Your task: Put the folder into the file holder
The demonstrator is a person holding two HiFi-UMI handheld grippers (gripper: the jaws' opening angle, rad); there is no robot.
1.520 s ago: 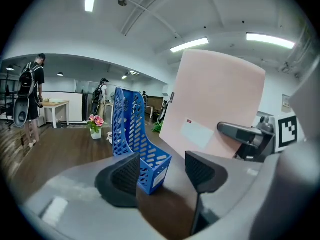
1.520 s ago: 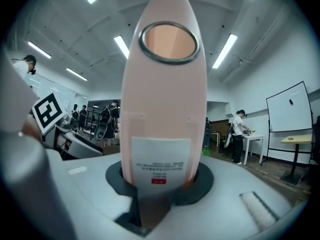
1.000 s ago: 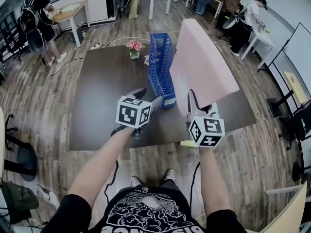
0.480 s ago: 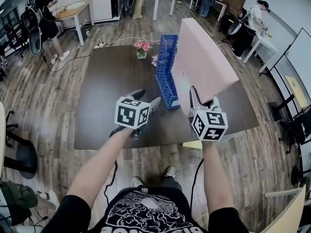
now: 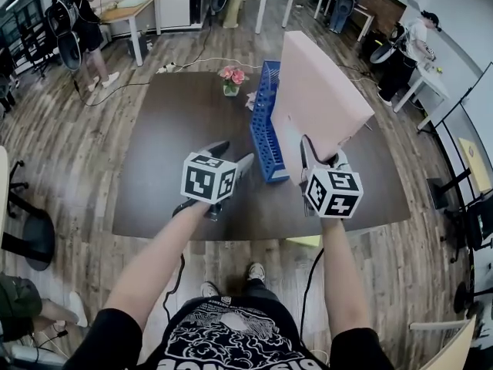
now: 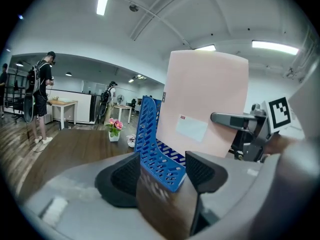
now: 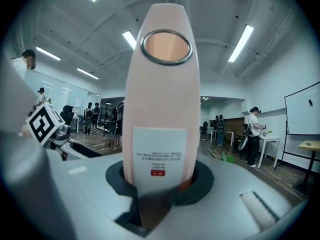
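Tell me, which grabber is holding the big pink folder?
The right gripper: its jaws clamp the big flat pink folder, while the left gripper is open and empty.

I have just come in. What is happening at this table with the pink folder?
A person works with a gripper in each hand. The right gripper has its jaws shut on the lower end of the pink folder and holds it upright above the table, just to the right of the blue file holder. The left gripper is open and empty, pointing at the holder's near end. The folder is not yet in the holder.
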